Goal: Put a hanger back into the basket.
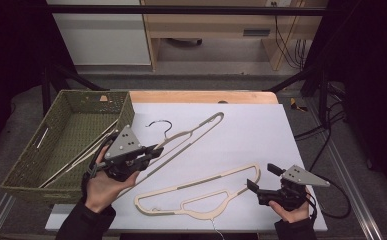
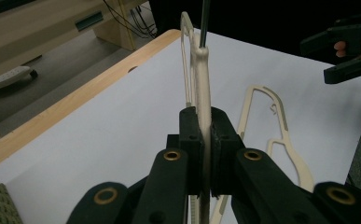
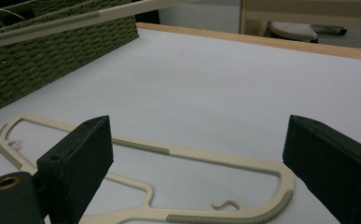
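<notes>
- Your left gripper [image 1: 153,150] has its jaws clenched on the lifted hanger [image 1: 193,131]; in the left gripper view that cream bar [image 2: 205,116] runs edge-on straight up between the pads, pinched flat on both sides.
- From those jaws the lifted hanger stretches away along the gripper's own line, its wire hook [image 1: 162,125] just past the pads and its far tip out toward the back of the bench [image 1: 261,125].
- The basket [image 1: 56,107] sits right beside your left hand [image 1: 101,187], on its outer side, and more hangers already lie along the basket's length, so I judge the swing goes that way, with the held hanger's long axis to be turned to match theirs.
- Your right gripper [image 1: 261,177] has its jaws released and spread wide, nothing between them.
- The second hanger [image 1: 196,192] lies flat on the bench, its long axis running slantwise from near your left forearm up toward the right gripper; its rounded end [image 3: 281,186] sits just ahead of and below the open jaws, between the two pads in the right gripper view.
- Your right hand is clearly the nearer one to that flat hanger; a short drop forward would, I judge, put the pads astride its end.
</notes>
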Demonstrator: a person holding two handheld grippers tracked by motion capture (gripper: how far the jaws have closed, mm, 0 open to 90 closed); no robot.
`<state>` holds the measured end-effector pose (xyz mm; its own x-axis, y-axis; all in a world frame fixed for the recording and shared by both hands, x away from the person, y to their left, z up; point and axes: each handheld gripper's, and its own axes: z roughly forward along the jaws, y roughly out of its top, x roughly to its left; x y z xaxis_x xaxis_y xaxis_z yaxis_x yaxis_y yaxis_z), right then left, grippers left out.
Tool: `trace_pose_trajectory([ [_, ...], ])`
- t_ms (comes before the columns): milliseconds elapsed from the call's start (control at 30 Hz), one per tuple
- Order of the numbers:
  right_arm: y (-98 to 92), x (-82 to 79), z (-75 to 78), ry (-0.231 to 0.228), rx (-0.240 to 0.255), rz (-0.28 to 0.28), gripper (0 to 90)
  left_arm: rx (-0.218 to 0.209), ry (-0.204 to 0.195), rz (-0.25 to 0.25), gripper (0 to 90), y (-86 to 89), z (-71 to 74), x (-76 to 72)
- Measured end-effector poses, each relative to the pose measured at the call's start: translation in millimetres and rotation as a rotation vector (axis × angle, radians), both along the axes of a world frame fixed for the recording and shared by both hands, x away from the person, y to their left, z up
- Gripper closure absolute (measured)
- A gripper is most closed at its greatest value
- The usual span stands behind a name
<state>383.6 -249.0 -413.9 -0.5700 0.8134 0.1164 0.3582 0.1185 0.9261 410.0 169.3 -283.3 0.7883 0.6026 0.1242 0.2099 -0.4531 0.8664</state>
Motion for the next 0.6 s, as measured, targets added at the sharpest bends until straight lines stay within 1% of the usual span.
trace_pose_trajectory([
  [33, 0.5, -0.3, 0.4, 0.006, 0.003, -0.007, 8.9, -0.001, -0.003, -0.004, 85.6, 1.7, 4.3, 0.8],
  [200, -0.5, -0.7, 1.1, -0.001, 0.000, -0.002, 8.2, -0.027, -0.024, -0.020, 85.6, 15.2, 28.1, 3.6],
  [333, -0.9, -1.0, 1.5, -0.003, -0.001, 0.002, 8.1, -0.032, -0.048, -0.012, 85.6, 30.6, 46.9, 7.5],
  [367, -0.8, -1.1, 1.6, -0.002, 0.003, 0.003, 8.0, -0.031, -0.049, -0.008, 85.6, 35.0, 50.8, 9.2],
  [467, -1.1, -1.0, 1.6, -0.002, -0.002, 0.002, 8.0, -0.004, -0.063, 0.016, 85.6, 49.4, 60.3, 14.7],
  [600, -1.1, -1.1, 1.9, 0.000, 0.002, 0.003, 7.9, -0.017, -0.087, 0.058, 85.6, 70.9, 66.3, 21.8],
])
